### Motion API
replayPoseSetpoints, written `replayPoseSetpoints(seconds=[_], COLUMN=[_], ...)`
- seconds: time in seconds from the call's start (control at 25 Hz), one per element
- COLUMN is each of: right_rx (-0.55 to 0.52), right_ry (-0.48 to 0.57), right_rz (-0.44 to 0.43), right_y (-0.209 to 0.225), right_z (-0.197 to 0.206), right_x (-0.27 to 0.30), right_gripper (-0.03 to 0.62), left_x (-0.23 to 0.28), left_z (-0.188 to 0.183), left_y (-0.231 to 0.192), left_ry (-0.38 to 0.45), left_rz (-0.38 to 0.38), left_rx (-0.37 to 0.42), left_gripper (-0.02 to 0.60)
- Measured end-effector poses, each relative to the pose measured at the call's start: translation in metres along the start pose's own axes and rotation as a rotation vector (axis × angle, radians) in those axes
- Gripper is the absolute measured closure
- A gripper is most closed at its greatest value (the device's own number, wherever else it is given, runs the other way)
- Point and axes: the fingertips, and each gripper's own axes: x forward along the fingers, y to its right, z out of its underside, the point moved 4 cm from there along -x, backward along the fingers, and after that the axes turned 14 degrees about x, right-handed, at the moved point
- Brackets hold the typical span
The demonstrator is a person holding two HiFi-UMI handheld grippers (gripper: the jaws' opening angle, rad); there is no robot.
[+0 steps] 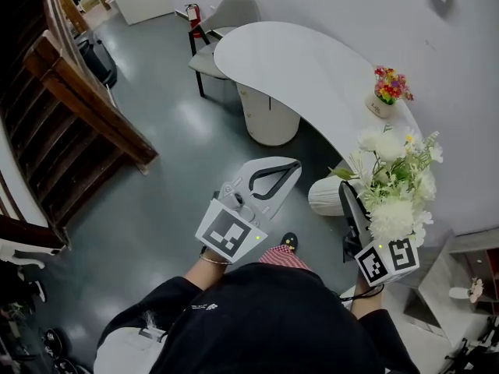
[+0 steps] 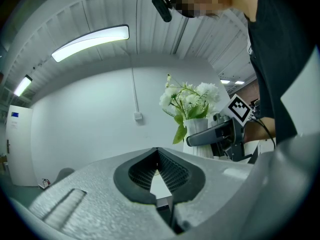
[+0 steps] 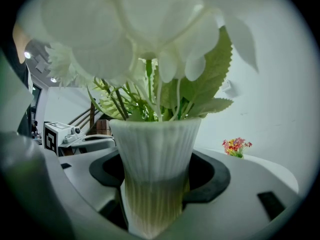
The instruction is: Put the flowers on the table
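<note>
While the jaws of the right gripper (image 1: pixel 345 201) clasp the upright flower vase (image 3: pixel 155 159), the tabletop (image 1: pixel 304 68) lies just ahead of it, and the left gripper (image 1: pixel 290 164) has its jaws together, empty.

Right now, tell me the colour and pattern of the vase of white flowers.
White, vertically ribbed; the vase shows best in the right gripper view.

Glossy grey floor (image 1: pixel 179 131), white wall (image 1: pixel 327 6), wooden staircase (image 1: pixel 78 107), grey chair (image 1: pixel 230 12), ceiling strip light (image 2: pixel 90 41)

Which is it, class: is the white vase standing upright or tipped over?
Upright: the vase rises straight between the right gripper's jaws, with the flowers above its mouth.
</note>
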Motion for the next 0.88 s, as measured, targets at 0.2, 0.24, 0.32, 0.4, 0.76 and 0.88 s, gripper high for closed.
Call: replayPoseSetpoints(seconds=[0.2, 0.24, 0.32, 0.4, 0.76, 0.88], right_rx=[0.010, 0.012, 0.015, 0.018, 0.025, 0.027], right_ry=[-0.008, -0.011, -0.013, -0.012, -0.007, -0.006], right_rz=[-0.014, -0.015, -0.019, -0.026, -0.046, -0.049], right_y=[0.026, 0.031, 0.040, 0.047, 0.079, 0.090], right_z=[-0.008, -0.010, -0.013, -0.016, -0.030, -0.035], right_x=[0.019, 0.023, 0.030, 0.036, 0.057, 0.061], right_gripper=[0.253, 0.253, 0.253, 0.253, 0.253, 0.253], left_x=[0.026, 0.030, 0.039, 0.047, 0.081, 0.095], left_z=[0.006, 0.007, 0.009, 0.011, 0.016, 0.015], left_y=[-0.008, -0.010, -0.014, -0.019, -0.031, -0.032], left_ry=[-0.012, -0.015, -0.020, -0.026, -0.045, -0.043], left_rz=[-0.008, -0.010, -0.016, -0.024, -0.033, -0.027], left_rx=[0.012, 0.012, 0.010, 0.011, 0.015, 0.027], left_gripper=[0.583, 0.583, 0.583, 0.583, 0.583, 0.583])
